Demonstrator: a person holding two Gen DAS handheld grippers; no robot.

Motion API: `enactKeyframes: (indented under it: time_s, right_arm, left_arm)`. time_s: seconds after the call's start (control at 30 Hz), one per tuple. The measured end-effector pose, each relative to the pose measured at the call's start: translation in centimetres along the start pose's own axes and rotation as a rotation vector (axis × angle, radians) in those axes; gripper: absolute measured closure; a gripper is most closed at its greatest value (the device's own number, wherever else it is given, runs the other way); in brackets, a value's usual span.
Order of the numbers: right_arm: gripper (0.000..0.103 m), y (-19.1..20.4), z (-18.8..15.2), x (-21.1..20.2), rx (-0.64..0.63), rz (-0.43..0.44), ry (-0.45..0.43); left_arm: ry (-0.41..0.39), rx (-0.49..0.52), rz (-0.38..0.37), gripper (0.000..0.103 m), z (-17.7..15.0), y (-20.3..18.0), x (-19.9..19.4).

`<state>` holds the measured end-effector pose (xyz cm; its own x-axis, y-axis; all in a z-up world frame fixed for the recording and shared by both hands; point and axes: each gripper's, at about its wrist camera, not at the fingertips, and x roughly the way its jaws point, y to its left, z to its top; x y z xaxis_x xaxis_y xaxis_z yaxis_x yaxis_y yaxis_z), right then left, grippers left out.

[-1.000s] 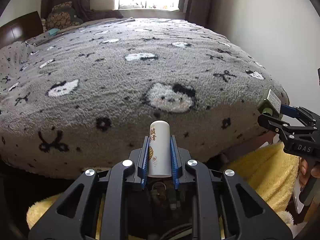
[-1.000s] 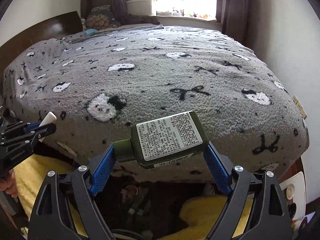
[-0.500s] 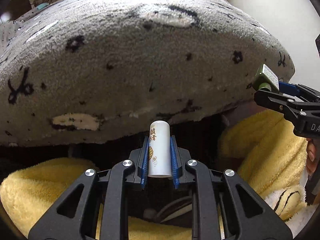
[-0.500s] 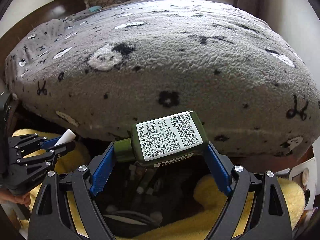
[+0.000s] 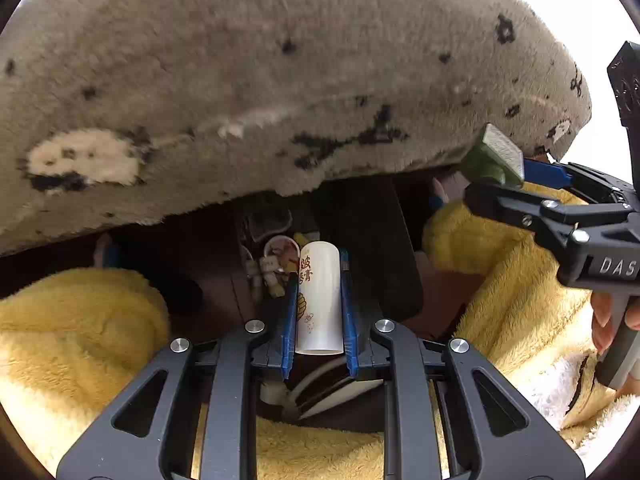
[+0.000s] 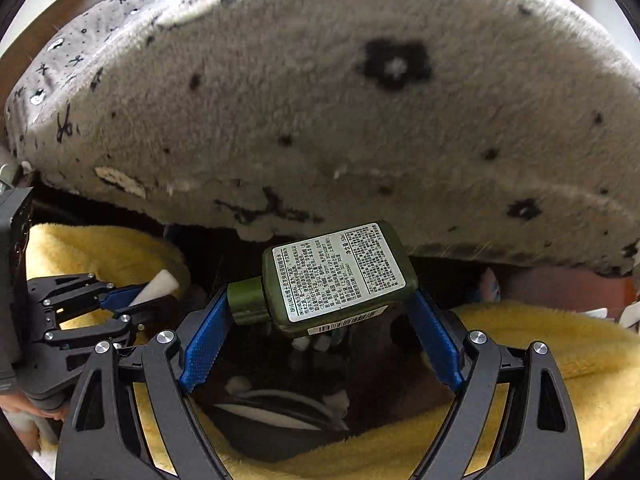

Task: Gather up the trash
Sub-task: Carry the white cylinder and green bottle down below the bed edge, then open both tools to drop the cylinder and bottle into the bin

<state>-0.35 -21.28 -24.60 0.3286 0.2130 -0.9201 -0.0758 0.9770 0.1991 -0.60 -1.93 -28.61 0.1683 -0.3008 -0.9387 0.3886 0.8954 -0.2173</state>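
My left gripper (image 5: 318, 280) is shut on a white tube (image 5: 319, 300) with red and gold print, held upright between the blue pads. It also shows in the right wrist view (image 6: 152, 286) at the left. My right gripper (image 6: 320, 312) is shut on a dark green bottle (image 6: 336, 276) with a white printed label, lying crosswise. The bottle also shows in the left wrist view (image 5: 494, 158) at the right. Both grippers hang low over a dark bin (image 6: 280, 428) holding small trash (image 5: 276, 264), in front of the bed's edge.
A grey fleece blanket (image 5: 260, 80) with black and white figures hangs over the bed edge above. Yellow fluffy fabric (image 5: 72, 340) lies on both sides of the dark gap, and also shows in the right wrist view (image 6: 560, 344). A white wall (image 5: 568, 8) stands at the right.
Both grippers have dropped from above the bed to below its edge, tilting down. The dark bin with trash has come into view. Both keep their hold.
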Motion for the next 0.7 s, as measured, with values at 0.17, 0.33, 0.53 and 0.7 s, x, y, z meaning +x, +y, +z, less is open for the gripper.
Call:
enactKeyframes:
  time_s: [0.17,0.33,0.53,0.7]
  right_arm:
    - [0.016,-0.1,0.2,1.9,0.026,0.066,0.071]
    - [0.016,0.0,0.4,3.4,0.039,0.094,0.117]
    - [0.016,0.7,1.0,3.7,0.023,0.09,0.127]
    - [0.006,0.6,1.8,2.9,0.028,0.068,0.103]
  left_arm:
    - [0.058,0.018,-0.031,0.085,0.4,-0.1,1.5]
    - [0.084,0.013,-0.041,0.085,0.3,-0.1,2.5]
    - [0.091,-0.003,-0.027,0.076,0.5,0.2,2.6]
    - [0.073,-0.012,0.006,0.045,1.0,0.5,1.5]
